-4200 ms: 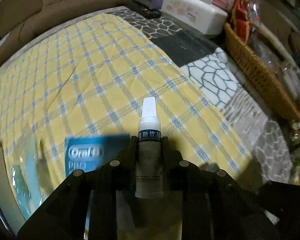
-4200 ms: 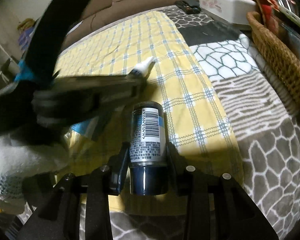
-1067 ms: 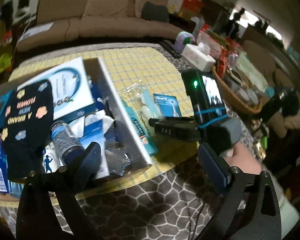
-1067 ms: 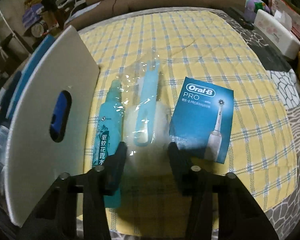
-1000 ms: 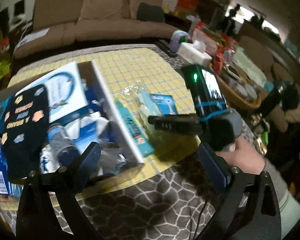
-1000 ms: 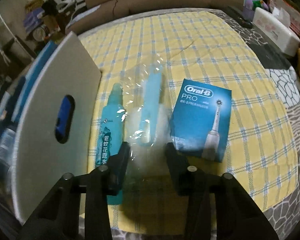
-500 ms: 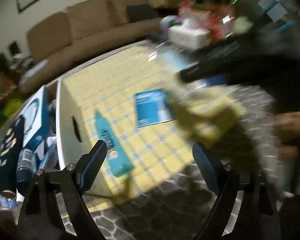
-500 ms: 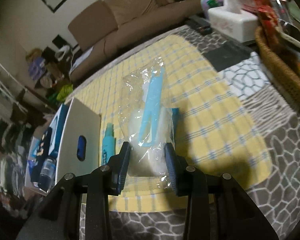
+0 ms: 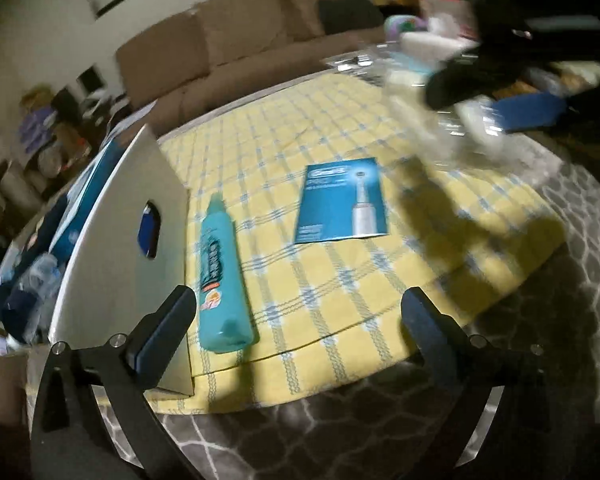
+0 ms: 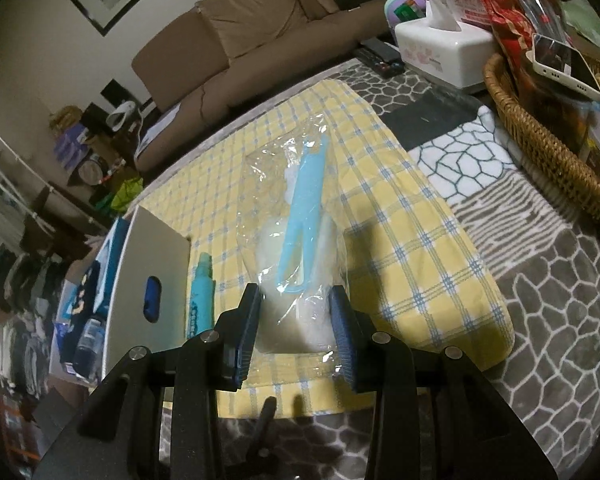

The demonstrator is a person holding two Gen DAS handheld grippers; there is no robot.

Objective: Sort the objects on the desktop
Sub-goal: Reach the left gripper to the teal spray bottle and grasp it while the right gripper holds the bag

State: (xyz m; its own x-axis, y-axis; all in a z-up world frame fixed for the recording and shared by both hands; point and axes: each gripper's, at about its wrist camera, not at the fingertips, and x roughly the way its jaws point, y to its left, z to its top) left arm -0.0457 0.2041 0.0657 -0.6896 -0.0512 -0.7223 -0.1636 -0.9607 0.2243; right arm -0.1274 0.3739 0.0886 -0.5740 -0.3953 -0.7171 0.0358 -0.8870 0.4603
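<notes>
My right gripper (image 10: pixel 296 316) is shut on a clear plastic bag (image 10: pixel 296 216) holding a light blue tool and white fluff, lifted above the yellow checked cloth (image 10: pixel 412 220). In the left wrist view that bag (image 9: pixel 452 120) hangs blurred at the upper right under the right gripper. My left gripper (image 9: pixel 300 312) is open and empty, low over the table's front edge. A teal bottle (image 9: pixel 220 268) lies on the cloth beside the white storage box (image 9: pixel 124 264). A blue Oral-B leaflet (image 9: pixel 340 200) lies flat to its right.
The white box (image 10: pixel 148 280) at left holds bottles and packages. A wicker basket (image 10: pixel 540 144) with a phone stands at the right. A tissue box (image 10: pixel 444 52) and remotes sit at the back. A grey patterned blanket (image 10: pixel 560 320) covers the table edge.
My right gripper has lifted the plastic bag off the cloth, up and to the right. My left gripper has swung from the box toward the teal bottle and leaflet.
</notes>
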